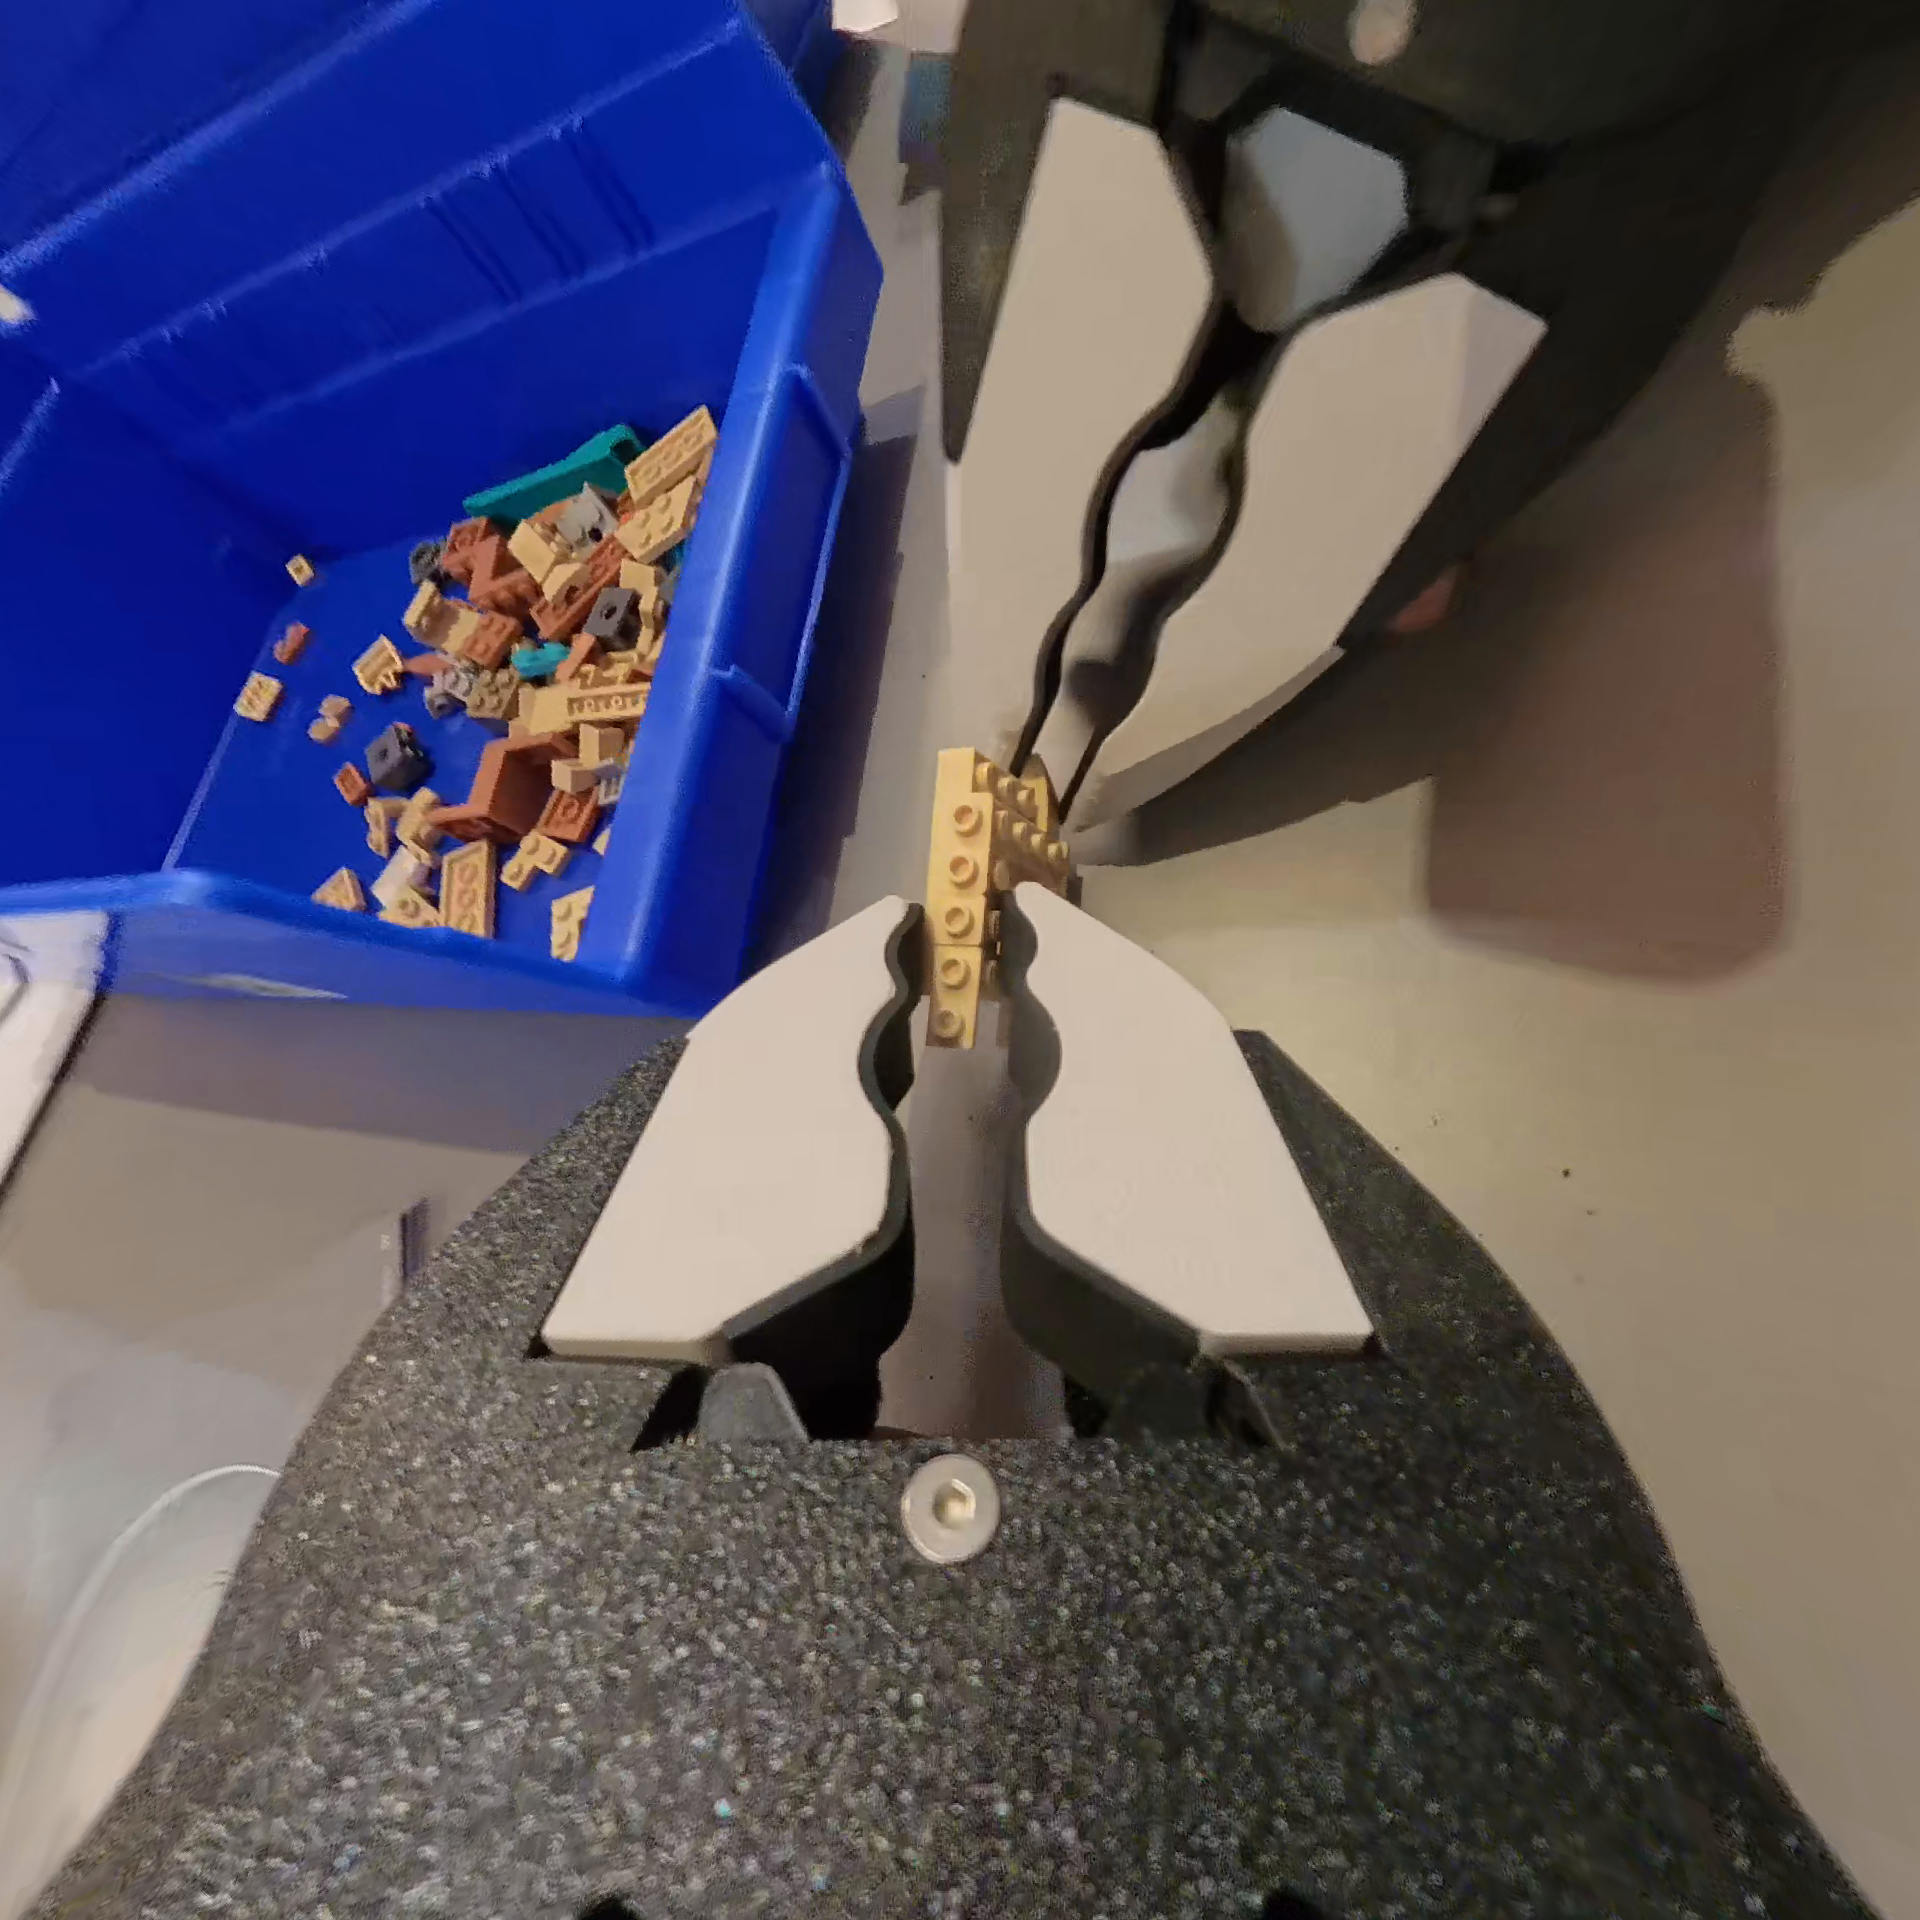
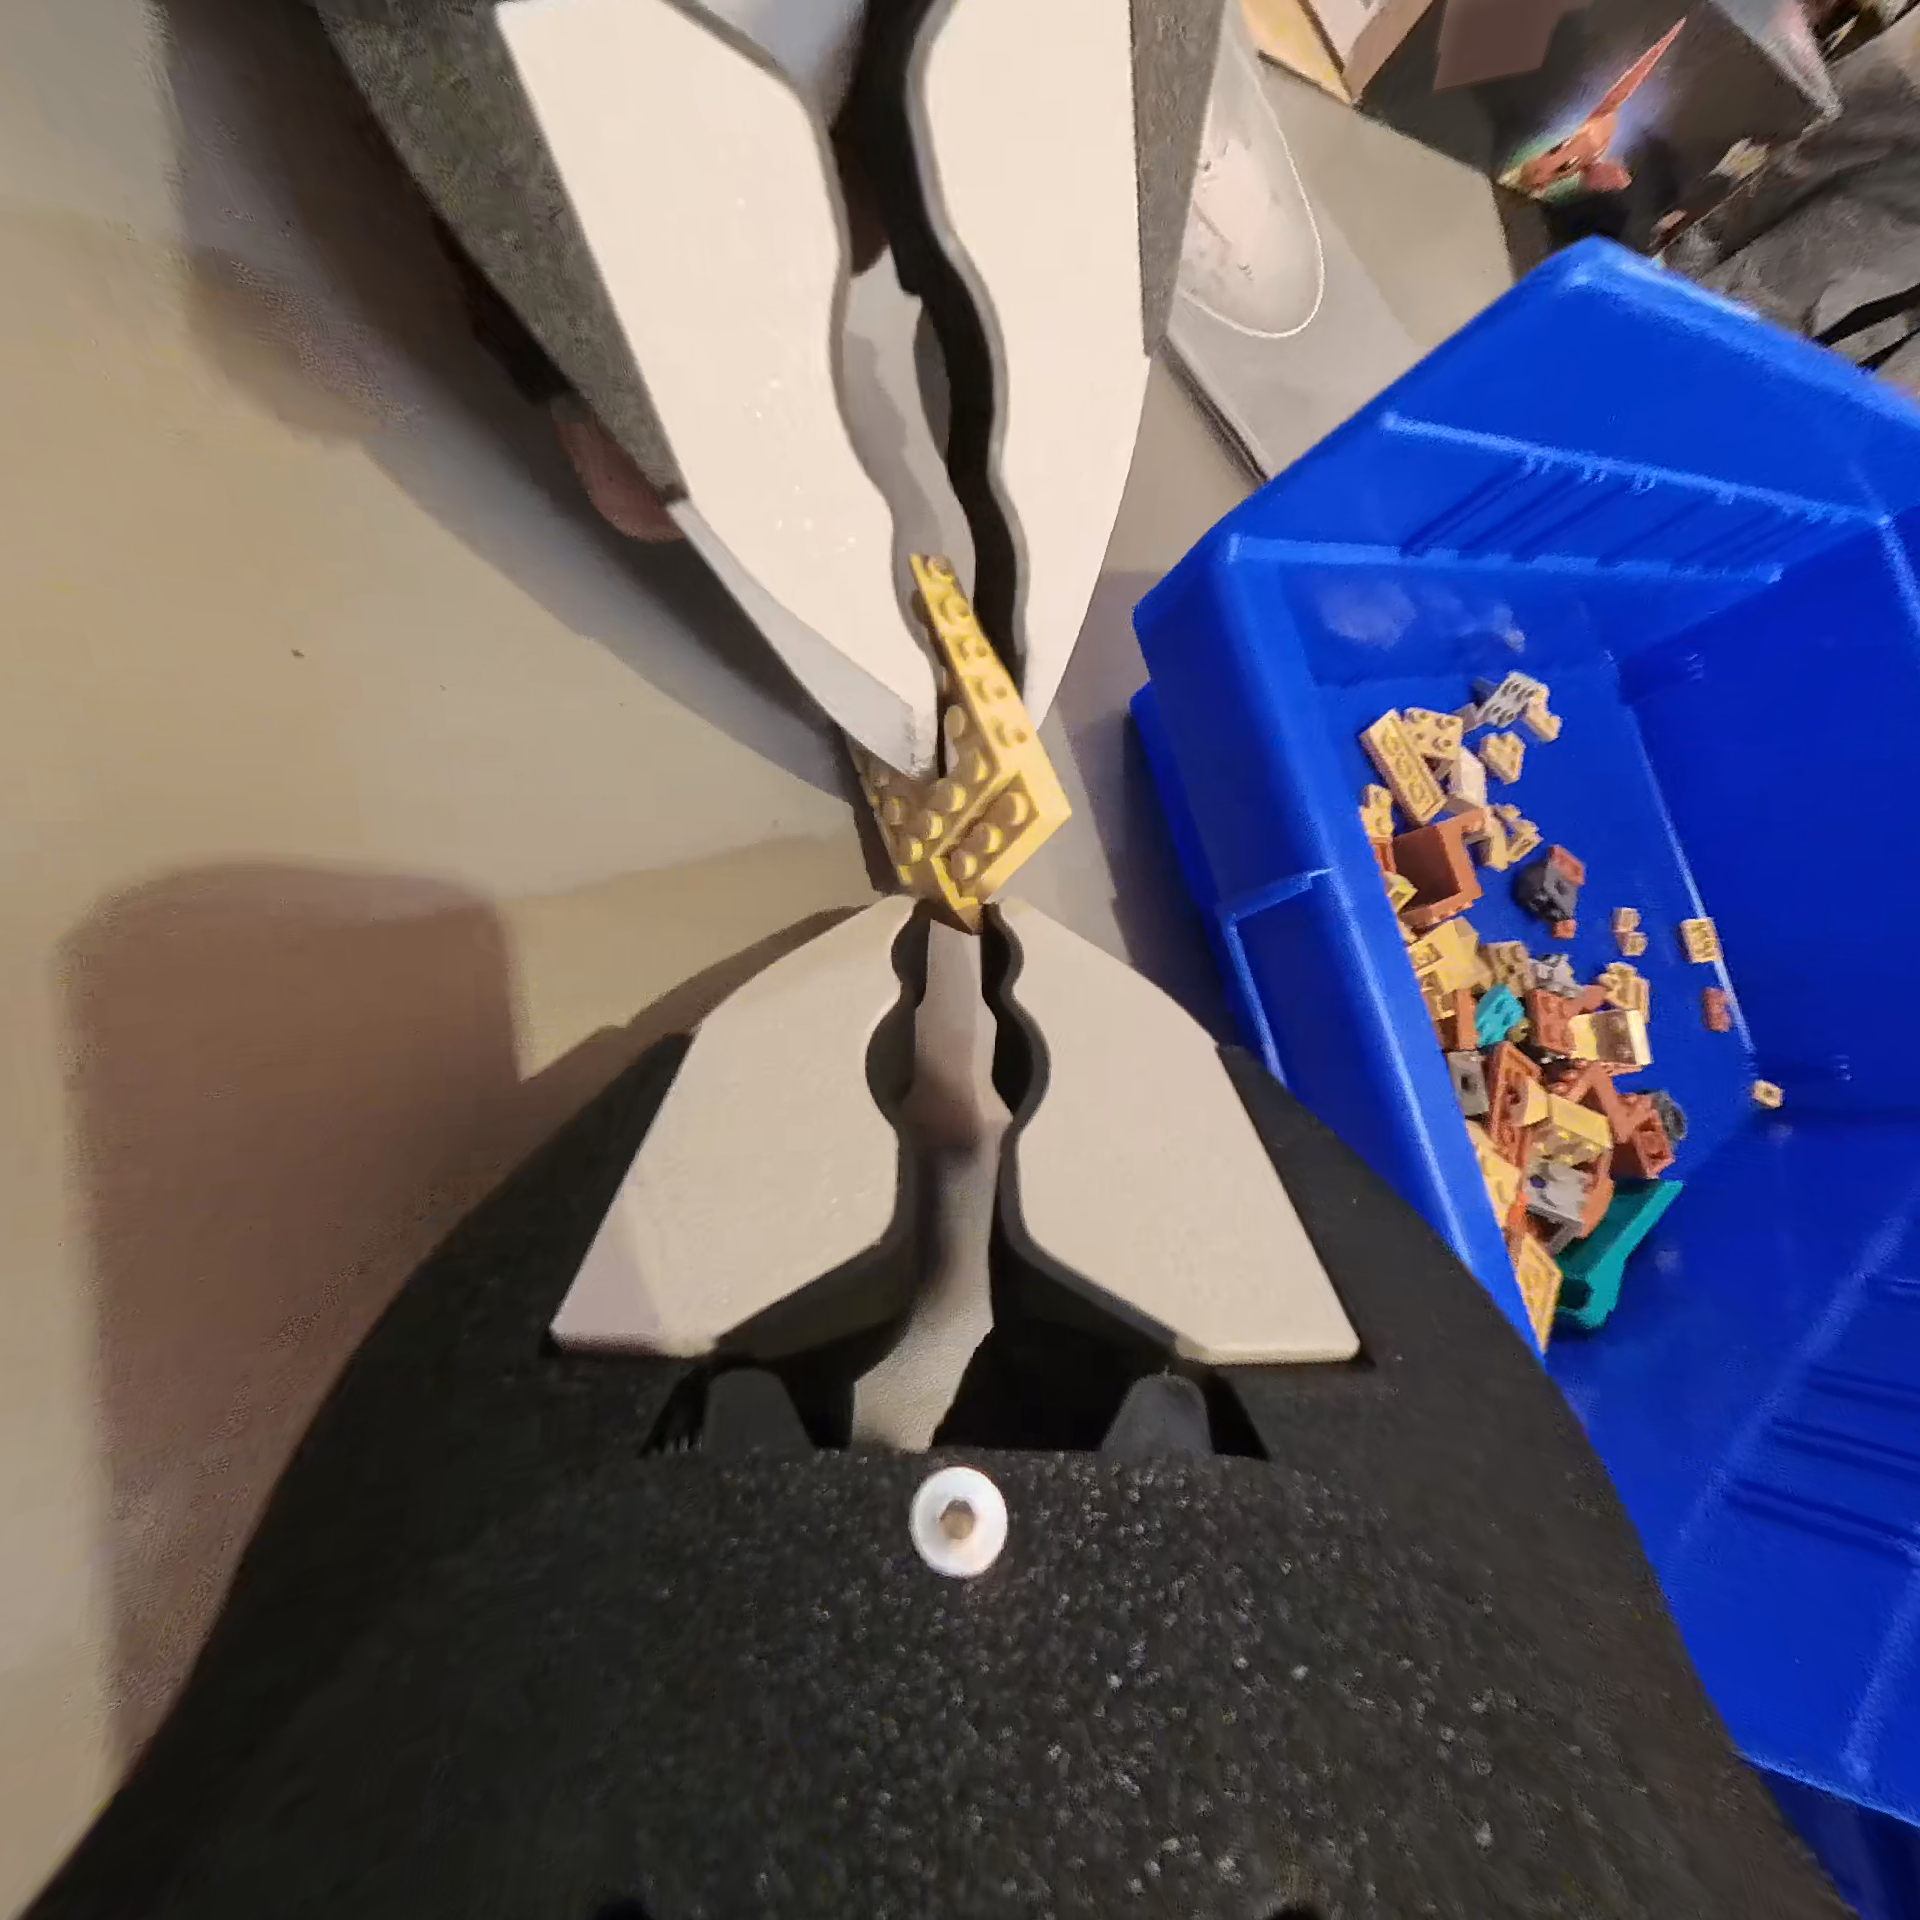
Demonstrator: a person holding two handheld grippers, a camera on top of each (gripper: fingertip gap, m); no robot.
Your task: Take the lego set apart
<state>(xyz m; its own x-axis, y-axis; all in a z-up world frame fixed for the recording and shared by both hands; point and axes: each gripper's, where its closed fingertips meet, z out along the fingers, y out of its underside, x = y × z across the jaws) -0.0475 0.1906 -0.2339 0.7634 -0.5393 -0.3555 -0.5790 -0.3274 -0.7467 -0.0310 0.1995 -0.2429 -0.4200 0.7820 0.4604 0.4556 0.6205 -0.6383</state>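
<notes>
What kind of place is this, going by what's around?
Probably a hobby or workshop table: a blue bin of loose toy bricks on a pale tabletop, both grippers meeting at a tan brick assembly.

Two hand-held grippers meet over the surface (image 1: pixel 1558 1039)

A brick assembly (image 1: pixel 982 883) sits between them; a bin (image 1: pixel 665 831) of loose bricks (image 1: pixel 520 707) stands beside.

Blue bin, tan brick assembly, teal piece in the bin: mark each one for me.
Blue bin (image 1: pixel 717 790): left wrist view, on its right wall.
Tan brick assembly (image 1: pixel 961 894): left wrist view, on the studded strip between the left claw's fingertips.
Teal piece (image 2: pixel 1626 1231): right wrist view, on its flat top at the pile's near end.
</notes>
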